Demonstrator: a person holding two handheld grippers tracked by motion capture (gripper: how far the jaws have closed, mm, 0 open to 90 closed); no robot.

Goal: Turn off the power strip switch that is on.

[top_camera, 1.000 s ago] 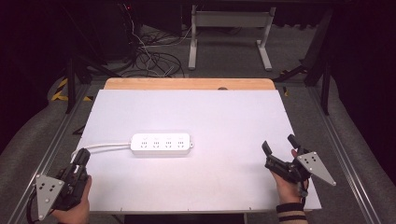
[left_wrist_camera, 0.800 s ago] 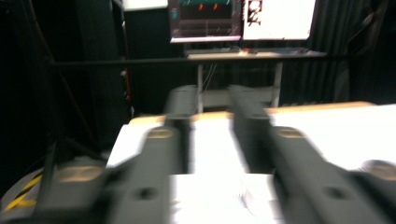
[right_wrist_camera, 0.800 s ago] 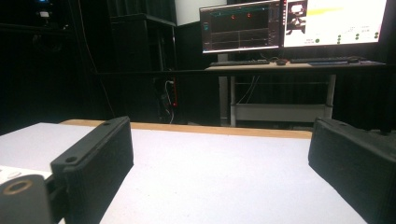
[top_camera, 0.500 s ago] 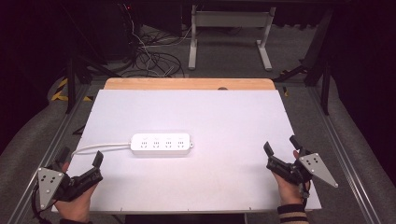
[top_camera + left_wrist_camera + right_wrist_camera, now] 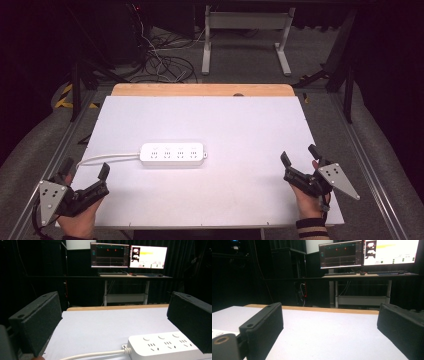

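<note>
A white power strip (image 5: 172, 154) lies flat on the white table (image 5: 240, 125), left of centre, its white cord (image 5: 107, 159) running off to the left. In the left gripper view the power strip (image 5: 165, 346) sits low and right with its cord (image 5: 97, 354) leading leftward. My left gripper (image 5: 86, 167) rests at the table's front left corner, open and holding nothing, a short way from the cord. My right gripper (image 5: 299, 155) hovers near the front right edge, open too, well apart from the strip. Both gripper views show wide gaps between the black jaws.
A wooden strip (image 5: 202, 90) borders the table's far edge. Beyond it stand a desk frame (image 5: 245, 30) and tangled floor cables (image 5: 160, 65). Two lit monitors (image 5: 128, 256) on a desk are seen in the left gripper view. Metal rails (image 5: 372, 175) run along the table's sides.
My left gripper has shifted left and forward at the front left corner and its jaws have spread wider. The right gripper has barely moved.
</note>
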